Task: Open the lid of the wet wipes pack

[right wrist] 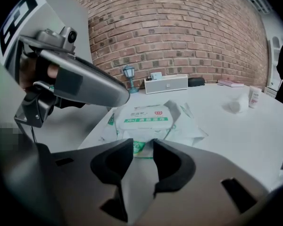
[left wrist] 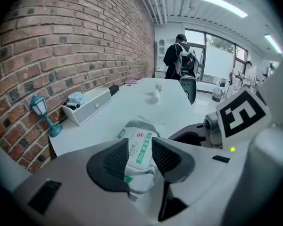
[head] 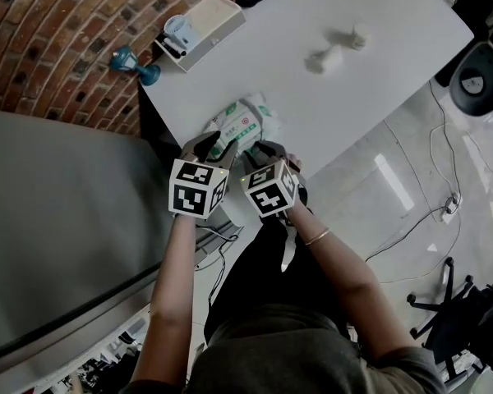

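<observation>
The wet wipes pack [head: 245,123] is white with green print and lies near the front left corner of the white table [head: 370,64]. Its flat lid [right wrist: 146,116] faces up and lies closed. My left gripper [head: 207,144] is at the pack's left end, and its jaws [left wrist: 140,143] are shut on the crumpled pack [left wrist: 137,140]. My right gripper [head: 268,148] is at the near end of the pack, close beside the left one. Its jaws [right wrist: 143,144] are pinched on the white film edge of the pack [right wrist: 177,114], just below the lid.
A white box [head: 204,25] with small items and a teal lamp [head: 136,62] stand by the brick wall. A small bottle [head: 359,36] and a crumpled white thing [head: 320,59] lie further along the table. A chair [head: 479,77] stands right. A person with a backpack [left wrist: 179,60] stands far off.
</observation>
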Available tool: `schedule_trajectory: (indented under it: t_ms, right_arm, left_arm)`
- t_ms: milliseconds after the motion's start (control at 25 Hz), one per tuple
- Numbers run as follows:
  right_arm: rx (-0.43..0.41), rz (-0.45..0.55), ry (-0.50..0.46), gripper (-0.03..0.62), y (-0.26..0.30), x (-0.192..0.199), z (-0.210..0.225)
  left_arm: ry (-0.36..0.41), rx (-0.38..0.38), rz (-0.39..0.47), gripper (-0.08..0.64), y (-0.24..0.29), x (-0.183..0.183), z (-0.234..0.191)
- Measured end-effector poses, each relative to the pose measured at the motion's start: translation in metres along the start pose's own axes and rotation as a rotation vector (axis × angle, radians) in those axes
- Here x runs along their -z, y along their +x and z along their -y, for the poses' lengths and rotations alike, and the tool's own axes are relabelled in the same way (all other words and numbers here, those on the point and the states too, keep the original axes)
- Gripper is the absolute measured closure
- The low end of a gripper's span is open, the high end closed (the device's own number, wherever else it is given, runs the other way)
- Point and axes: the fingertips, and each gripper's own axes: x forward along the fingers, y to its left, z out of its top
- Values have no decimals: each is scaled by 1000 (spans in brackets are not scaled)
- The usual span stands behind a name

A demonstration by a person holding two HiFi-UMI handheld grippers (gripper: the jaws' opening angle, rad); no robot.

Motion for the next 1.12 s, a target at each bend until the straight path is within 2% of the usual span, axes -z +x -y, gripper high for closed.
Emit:
schedule_trajectory:
  t_ms: [160, 520, 720, 840, 1120]
  right_arm:
    - [1, -1, -5, 451, 1, 0, 0]
    - [-5, -1, 1, 454, 1, -1, -2]
    - [1, -2, -4, 453, 1, -1, -2]
    - [2, -3, -7, 454, 2, -1, -2]
    - [14, -1, -22, 456, 1, -1, -3]
  left_arm:
    - [55, 30, -37, 413, 7, -2, 6]
    - [281, 101, -220, 414, 33, 9, 25]
    - [317, 124, -314, 414, 38, 16, 25]
    - [384, 125, -369, 413, 44, 21, 22]
    - [479, 113, -424, 413, 52, 25, 24]
